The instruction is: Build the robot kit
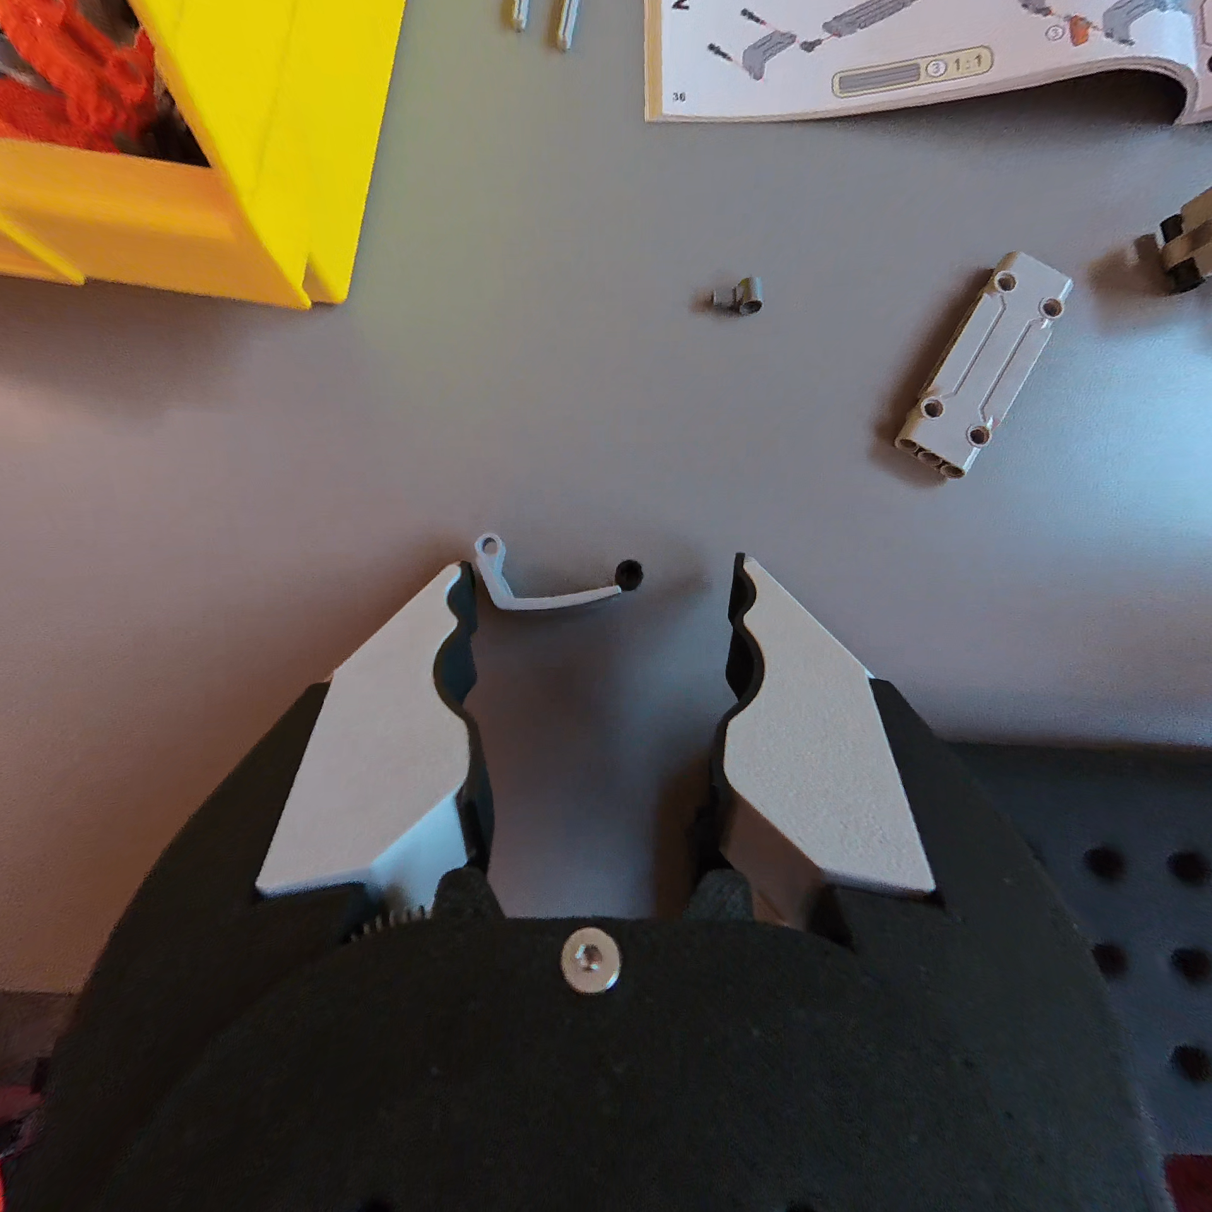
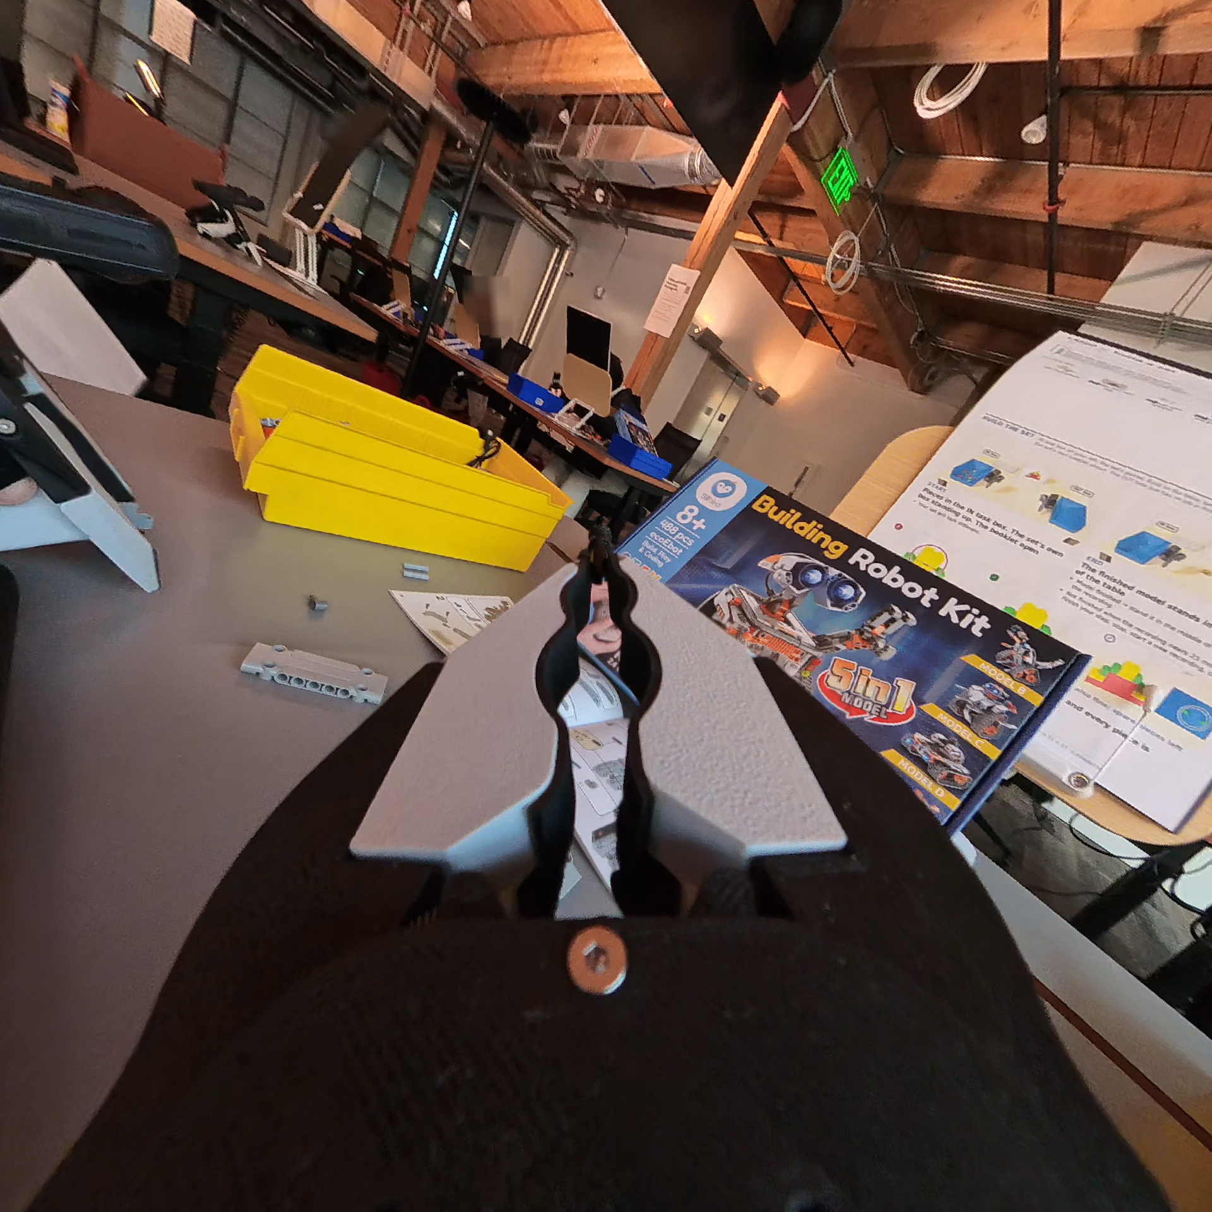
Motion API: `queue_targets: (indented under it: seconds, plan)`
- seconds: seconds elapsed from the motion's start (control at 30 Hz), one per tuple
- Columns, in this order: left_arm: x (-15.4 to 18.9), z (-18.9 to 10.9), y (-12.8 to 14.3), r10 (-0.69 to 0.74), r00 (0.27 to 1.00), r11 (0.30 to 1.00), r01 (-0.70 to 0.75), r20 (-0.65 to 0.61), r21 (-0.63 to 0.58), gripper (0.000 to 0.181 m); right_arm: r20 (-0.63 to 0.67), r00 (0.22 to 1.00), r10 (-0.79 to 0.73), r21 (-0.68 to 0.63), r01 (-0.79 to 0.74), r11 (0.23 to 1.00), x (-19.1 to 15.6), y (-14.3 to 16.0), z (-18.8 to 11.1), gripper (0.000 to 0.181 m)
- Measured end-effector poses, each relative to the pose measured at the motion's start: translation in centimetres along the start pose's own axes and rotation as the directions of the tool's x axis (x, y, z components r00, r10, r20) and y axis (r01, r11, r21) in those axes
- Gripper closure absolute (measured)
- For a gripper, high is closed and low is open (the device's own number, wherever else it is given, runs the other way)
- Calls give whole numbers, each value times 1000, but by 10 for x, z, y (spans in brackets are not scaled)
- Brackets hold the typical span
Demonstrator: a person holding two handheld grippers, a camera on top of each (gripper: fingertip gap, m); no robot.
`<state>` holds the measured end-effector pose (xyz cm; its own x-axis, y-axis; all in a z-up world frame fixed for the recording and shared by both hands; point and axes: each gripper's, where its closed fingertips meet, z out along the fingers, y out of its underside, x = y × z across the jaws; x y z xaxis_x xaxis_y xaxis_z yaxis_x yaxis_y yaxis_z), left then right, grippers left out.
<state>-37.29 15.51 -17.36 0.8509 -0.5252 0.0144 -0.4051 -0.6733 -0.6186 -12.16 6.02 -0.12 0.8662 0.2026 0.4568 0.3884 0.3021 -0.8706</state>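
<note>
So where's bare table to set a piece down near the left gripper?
Free: the grey stretch between the yellow bin and the small grey connector. Crowded: right, by the grey beam, and beyond it by the booklet.

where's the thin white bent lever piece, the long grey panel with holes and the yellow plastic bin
thin white bent lever piece [image 1: 525,600], left wrist view, at its bend
long grey panel with holes [image 1: 987,364], left wrist view, mid top face
yellow plastic bin [image 2: 400,505], right wrist view, front wall
</note>
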Motion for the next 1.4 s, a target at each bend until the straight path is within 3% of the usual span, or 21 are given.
queue_targets:
  seconds: [0.07, 0.17, 0.3, 0.4, 0.57, 0.67, 0.77, 0.8, 0.9, 0.97, 1.07, 1.23, 1.4]
  plan:
    - [-1, 4, 1, 37, 999, 999, -38, -10, -16, 105, -13, 1000, -14, -24, 13, 1000, -2, 3, -1, 178]
    - [-1, 5, -2, 129, 990, 992, -130, -56, 0, 123, 7, 1000, -19, -55, 20, 998, -9, 11, -2, 178]
    - [6, 9, -7, 329, 919, 944, -326, -216, 48, 132, 64, 998, 15, -100, -9, 995, -18, 24, 4, 178]
    - [21, 9, -7, 531, 759, 838, -535, -376, 104, 132, 96, 995, 38, -121, -26, 992, -23, 30, 8, 178]
    - [36, 5, -1, 745, 351, 549, -806, -567, 223, 132, 131, 990, 43, -160, -22, 987, -30, 41, 12, 178]
    - [40, 5, -2, 764, 228, 472, -836, -604, 282, 132, 129, 992, 20, -182, 4, 983, -30, 46, 11, 178]
    - [39, 5, -3, 749, 242, 501, -817, -617, 287, 129, 112, 994, 15, -185, 6, 983, -27, 46, 9, 178]
    - [39, 3, -1, 738, 258, 519, -807, -623, 281, 120, 110, 994, 14, -182, 6, 983, -26, 45, 8, 178]
    - [28, 1, 3, 775, 312, 521, -808, -550, 275, 110, 101, 995, -13, -168, 30, 985, -24, 42, 5, 178]
    - [25, -2, 3, 806, 337, 521, -794, -486, 314, 111, 86, 996, -32, -167, 46, 985, -22, 41, 4, 178]
    - [26, -4, 7, 775, 392, 582, -749, -496, 317, 116, 61, 996, -63, -169, 73, 983, -17, 40, 3, 178]
    - [31, 0, -2, 767, 462, 625, -695, -445, 356, 101, 44, 998, -52, -191, 60, 980, -12, 46, 2, 178]
    - [40, -2, 3, 729, 488, 671, -649, -479, 360, 117, 45, 998, -43, -186, 50, 981, -11, 43, 0, 178]
